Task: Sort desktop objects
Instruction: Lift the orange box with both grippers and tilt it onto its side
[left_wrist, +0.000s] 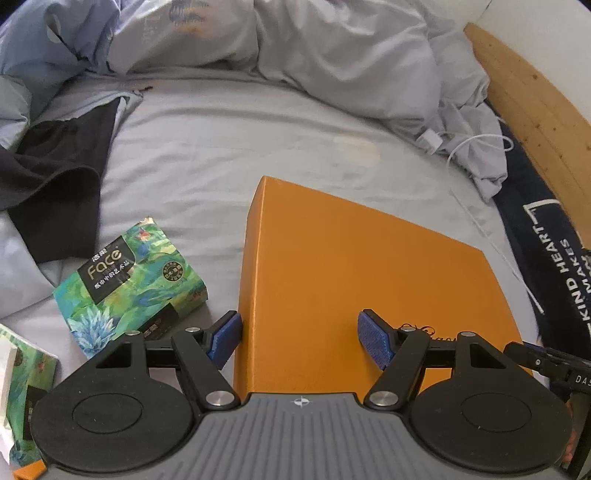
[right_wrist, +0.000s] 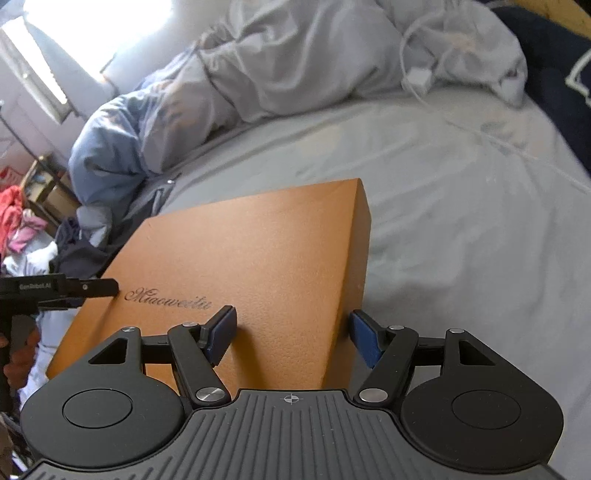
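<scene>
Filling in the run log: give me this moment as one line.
left claw: open, straddling orange box left edge | right claw: open, straddling its right edge | tissue pack: on bed

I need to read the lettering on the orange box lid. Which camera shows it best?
The right wrist view: the script lettering lies whole across the orange box lid. In the left wrist view, only a sliver of it peeks out behind the left gripper finger.
</scene>
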